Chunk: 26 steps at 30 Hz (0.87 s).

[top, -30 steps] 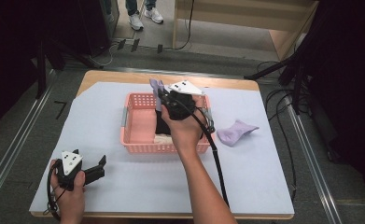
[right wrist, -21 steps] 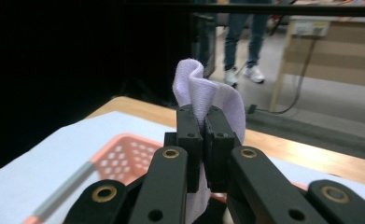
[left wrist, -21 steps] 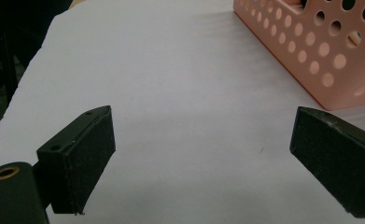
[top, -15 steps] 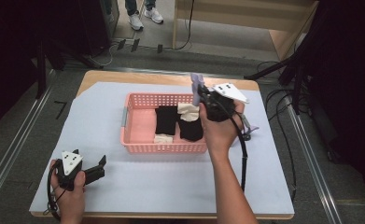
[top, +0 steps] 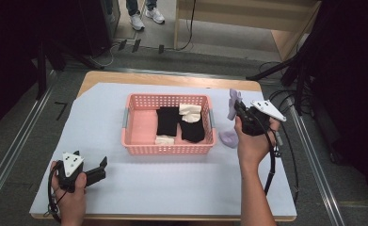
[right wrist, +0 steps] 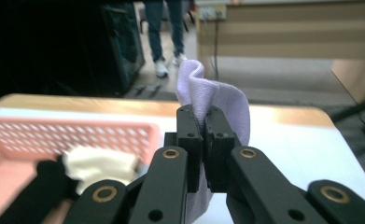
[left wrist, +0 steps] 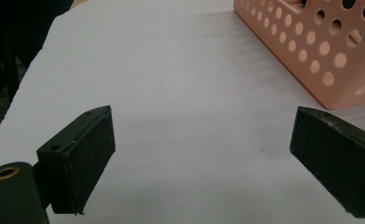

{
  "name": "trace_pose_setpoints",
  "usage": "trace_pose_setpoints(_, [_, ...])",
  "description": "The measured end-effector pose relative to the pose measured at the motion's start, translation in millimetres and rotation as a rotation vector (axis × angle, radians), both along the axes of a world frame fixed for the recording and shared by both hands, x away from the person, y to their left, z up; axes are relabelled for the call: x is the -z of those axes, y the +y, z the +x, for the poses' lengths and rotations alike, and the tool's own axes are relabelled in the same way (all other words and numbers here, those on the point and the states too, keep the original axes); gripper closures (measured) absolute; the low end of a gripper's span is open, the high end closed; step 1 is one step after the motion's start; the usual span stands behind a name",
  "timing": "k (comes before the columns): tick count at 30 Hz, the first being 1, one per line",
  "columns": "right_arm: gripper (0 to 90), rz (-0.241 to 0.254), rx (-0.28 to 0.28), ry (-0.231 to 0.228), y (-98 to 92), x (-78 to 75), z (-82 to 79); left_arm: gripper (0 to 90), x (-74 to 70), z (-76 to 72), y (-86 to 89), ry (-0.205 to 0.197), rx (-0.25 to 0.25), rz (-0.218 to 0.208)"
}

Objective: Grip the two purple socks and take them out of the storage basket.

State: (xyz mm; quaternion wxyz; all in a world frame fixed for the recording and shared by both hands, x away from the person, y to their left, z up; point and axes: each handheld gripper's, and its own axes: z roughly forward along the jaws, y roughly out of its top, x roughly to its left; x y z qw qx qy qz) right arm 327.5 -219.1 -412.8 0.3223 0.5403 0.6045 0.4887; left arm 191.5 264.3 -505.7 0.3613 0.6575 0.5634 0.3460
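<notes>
A pink perforated basket (top: 137, 127) sits mid-table and holds black socks (top: 167, 120) and white socks (top: 190, 112). To its right, my right gripper (top: 236, 109) is shut on a lilac sock (top: 232, 101), lifted above the table; the sock's lower end (top: 228, 138) still touches the cloth. In the right gripper view the lilac sock (right wrist: 208, 95) sticks up from the closed jaws of my right gripper (right wrist: 203, 121), with the basket (right wrist: 54, 133) at left. My left gripper (top: 101, 167) rests open at the near left; in its own view the left gripper (left wrist: 201, 144) holds nothing and the basket's corner (left wrist: 320, 51) is ahead.
A white cloth (top: 101, 117) covers the wooden table (top: 172, 79). A cable (top: 271, 165) trails from the right gripper. Beyond the table a person's legs and shoes (top: 144, 16) stand on the floor near a wooden cabinet (top: 247, 19).
My right gripper has carried the lilac sock from over the basket to the right, past the basket's right edge. The left gripper has stayed put.
</notes>
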Motion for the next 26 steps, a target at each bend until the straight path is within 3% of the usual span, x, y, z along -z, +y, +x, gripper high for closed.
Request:
trace_pose_setpoints(3, [87.5,-0.011,0.031,0.046,-13.6,22.3,-2.8,7.6,0.0,-0.1,0.0,-0.001,-0.001,-0.001])
trace_pose_setpoints(10, [86.8,-0.021,0.046,0.100,-22.5,45.1,-5.9,7.6,-0.1,-0.1,0.3,-0.001,-0.001,-0.002])
trace_pose_setpoints(12, [74.6,0.006,0.029,0.115,-25.8,53.2,-8.1,7.6,0.0,-0.1,0.4,-0.004,-0.003,-0.004])
trace_pose_setpoints(13, [74.6,0.006,0.029,0.115,-25.8,53.2,-8.1,7.6,0.0,-0.1,0.4,-0.004,-0.003,-0.004])
trace_pose_setpoints(14, [68.6,0.028,0.016,0.115,-26.6,54.9,-9.4,7.6,0.0,-0.1,0.5,-0.005,-0.003,-0.006])
trace_pose_setpoints(15, [57.2,0.032,0.002,0.119,-27.2,57.1,-12.1,7.6,0.1,-0.1,0.6,-0.007,-0.003,-0.007])
trace_pose_setpoints(18, [45.2,0.033,-0.027,0.113,-30.2,58.8,-19.3,7.6,-0.1,-0.2,0.9,-0.006,-0.004,-0.009])
trace_pose_setpoints(21, [36.6,0.048,-0.025,0.089,-35.9,60.7,-29.5,7.6,-0.1,-0.2,0.7,-0.005,-0.005,-0.007])
trace_pose_setpoints(26, [32.8,0.082,-0.032,0.058,-45.8,63.8,-43.7,7.6,-0.1,-0.2,0.5,-0.006,-0.006,-0.008])
